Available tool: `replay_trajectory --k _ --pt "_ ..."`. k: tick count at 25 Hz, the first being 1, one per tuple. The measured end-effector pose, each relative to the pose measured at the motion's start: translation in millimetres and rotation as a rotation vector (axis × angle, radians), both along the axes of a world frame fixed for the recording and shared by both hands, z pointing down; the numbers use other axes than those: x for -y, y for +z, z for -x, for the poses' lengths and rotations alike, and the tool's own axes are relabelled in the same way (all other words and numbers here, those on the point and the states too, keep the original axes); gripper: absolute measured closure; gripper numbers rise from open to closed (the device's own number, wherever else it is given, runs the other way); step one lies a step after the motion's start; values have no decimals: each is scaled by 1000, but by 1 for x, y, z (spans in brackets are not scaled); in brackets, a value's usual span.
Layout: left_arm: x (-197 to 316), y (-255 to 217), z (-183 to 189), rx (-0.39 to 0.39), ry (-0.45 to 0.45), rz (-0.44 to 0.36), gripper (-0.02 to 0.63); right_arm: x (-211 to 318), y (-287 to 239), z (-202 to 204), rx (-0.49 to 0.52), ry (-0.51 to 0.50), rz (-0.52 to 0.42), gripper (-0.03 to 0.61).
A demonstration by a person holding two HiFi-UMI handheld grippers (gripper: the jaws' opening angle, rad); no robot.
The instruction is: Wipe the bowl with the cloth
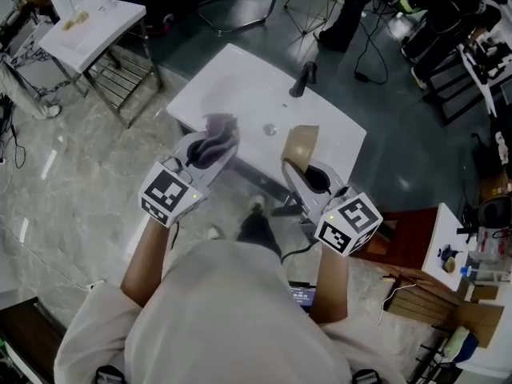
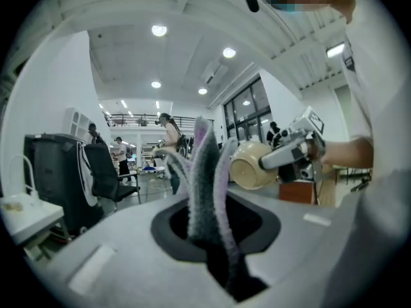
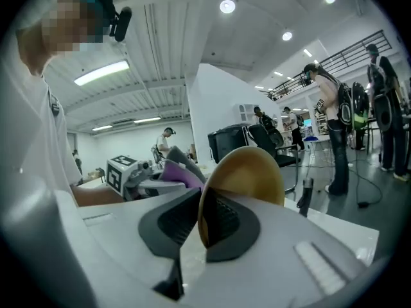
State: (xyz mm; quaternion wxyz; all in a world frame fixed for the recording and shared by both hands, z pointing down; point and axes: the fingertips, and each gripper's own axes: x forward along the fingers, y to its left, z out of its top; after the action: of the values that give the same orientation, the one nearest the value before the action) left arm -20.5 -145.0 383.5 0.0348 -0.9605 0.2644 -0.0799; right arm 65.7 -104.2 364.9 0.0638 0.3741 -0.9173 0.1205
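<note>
My left gripper (image 1: pixel 214 138) is shut on a grey and purple cloth (image 1: pixel 218 130), which stands up from between its jaws as a folded bunch (image 2: pixel 204 178). My right gripper (image 1: pixel 302 157) is shut on the rim of a tan bowl (image 1: pixel 301 144), held on edge above the white table (image 1: pixel 240 78). In the right gripper view the bowl (image 3: pixel 247 175) rises from the jaws with its rim clamped. The bowl (image 2: pixel 250 165) and the right gripper show to the right in the left gripper view, apart from the cloth. The cloth (image 3: pixel 176 172) shows at the left in the right gripper view.
A dark upright post (image 1: pixel 303 78) stands near the table's far edge, with a small round fitting (image 1: pixel 270 130) in the tabletop. A second white table (image 1: pixel 88 26) stands at the far left. Chairs, cables and shelves line the right side. Several people stand in the background (image 3: pixel 331 127).
</note>
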Motion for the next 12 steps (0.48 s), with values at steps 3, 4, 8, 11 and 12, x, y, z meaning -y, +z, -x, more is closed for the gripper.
replay_trajectory --k 3,4,8,11,12 --pt "6 0 16 57 -50 -32 548 3 7 -10 -61 53 -5 558" --pt "8 0 22 67 -65 -36 548 4 9 -13 -85 68 -10 558" --pt "16 -2 38 114 -132 -52 548 8 20 -28 -181 127 0 558" --pt "19 -1 44 159 -160 -74 548 9 28 -37 -229 149 10 560" --pt "20 0 44 167 -160 -78 548 10 30 -39 -245 154 12 560"
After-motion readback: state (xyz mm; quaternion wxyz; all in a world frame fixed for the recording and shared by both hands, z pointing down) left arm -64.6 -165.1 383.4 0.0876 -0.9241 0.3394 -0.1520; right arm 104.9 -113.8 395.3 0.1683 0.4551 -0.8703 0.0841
